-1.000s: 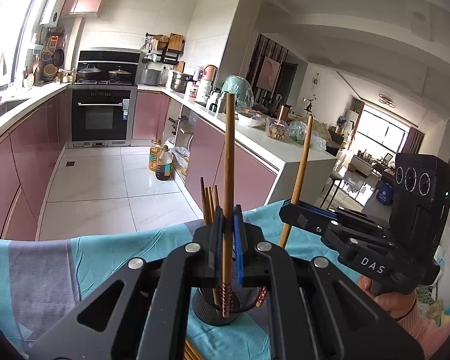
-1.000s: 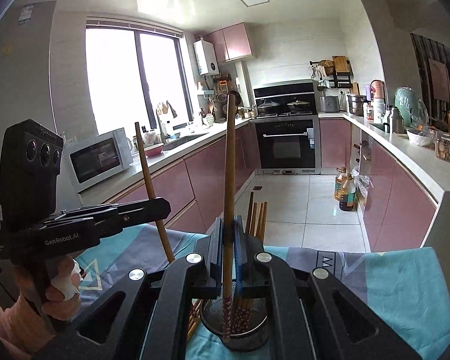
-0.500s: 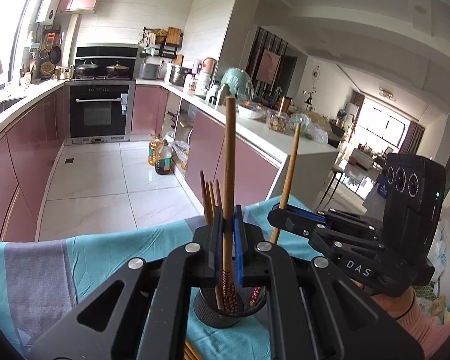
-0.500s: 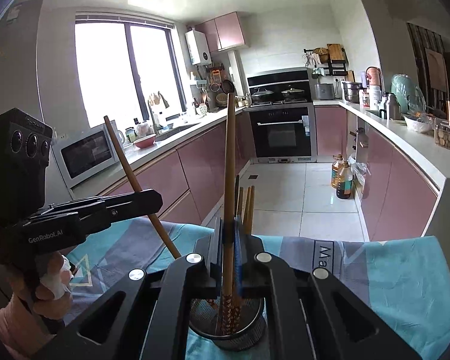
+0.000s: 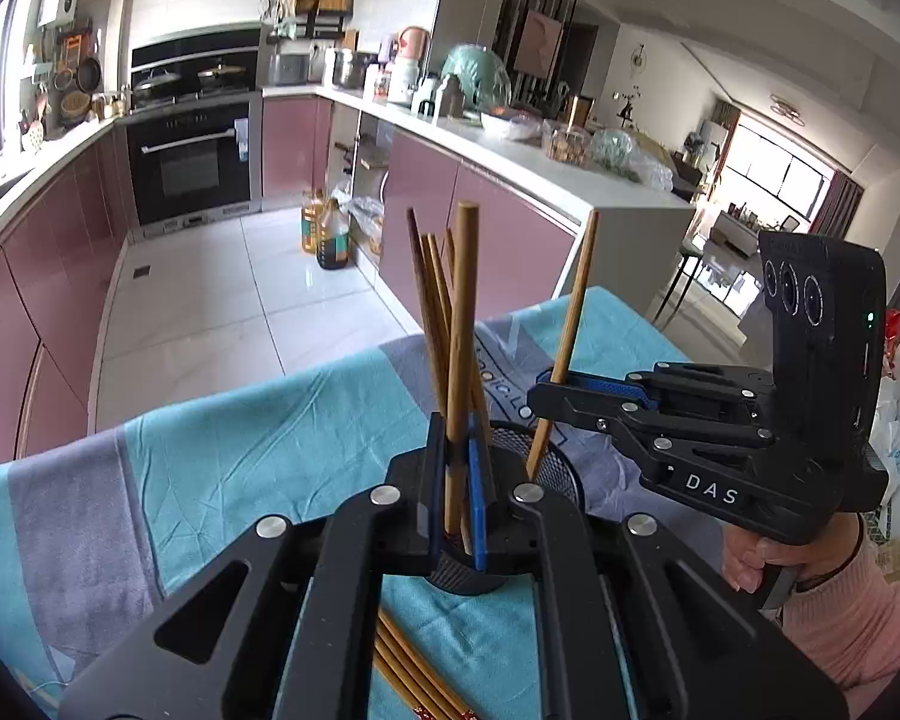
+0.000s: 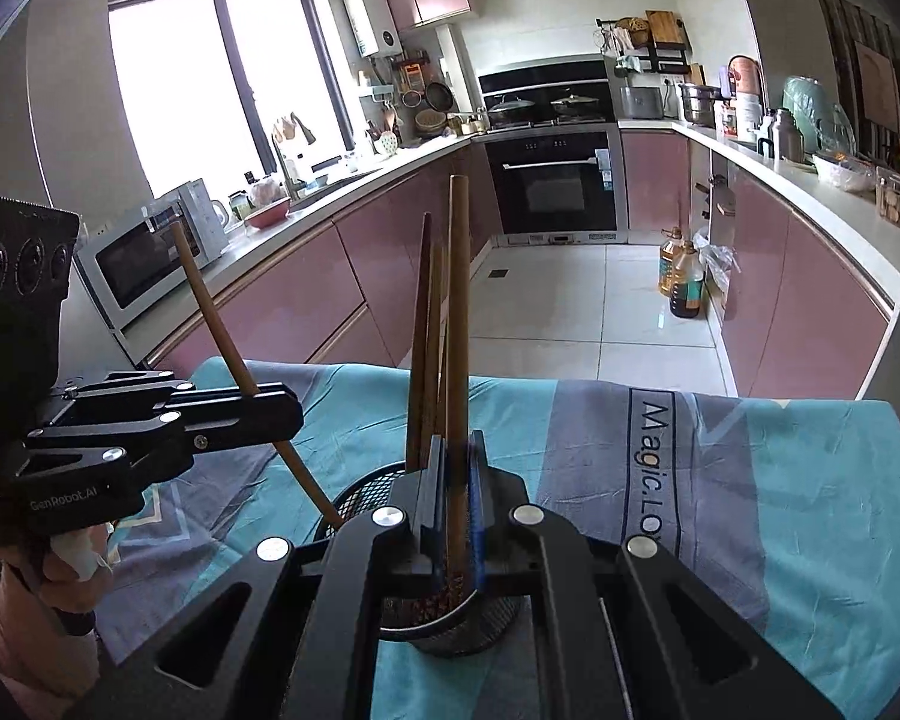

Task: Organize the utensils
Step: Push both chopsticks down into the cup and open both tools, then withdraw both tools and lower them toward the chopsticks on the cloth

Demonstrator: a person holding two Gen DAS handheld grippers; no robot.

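Standing on a cloth [image 6: 810,480] striped in teal and grey is one black mesh holder [image 6: 450,630], seen at the centre of both wrist views. Two grippers are held over it, each clenched on one wooden chopstick.

On the left, the left gripper [image 5: 459,498] is marked "GenRobot.AI" on its side in the right wrist view. Its chopstick [image 5: 463,330] is plain light brown, with a square top end, and is pinched between blue-lined fingers [image 5: 477,510]; in the left wrist view its lower end dips into the holder. At the centre, about four more chopsticks [image 5: 429,312] are counted already standing in the holder, leaning together; patterned reddish tips are glimpsed at the bottom of the mesh. More loose chopsticks [image 5: 414,678] lie on the cloth just in front of the holder; their number cannot be told.

On the right, the right gripper [image 6: 457,516], lettered "DAS" in the left wrist view, grips a second chopstick [image 6: 459,330], its lower end inside the holder. Printed on the cloth's grey stripe is "Magic.Lo", the rest hidden.
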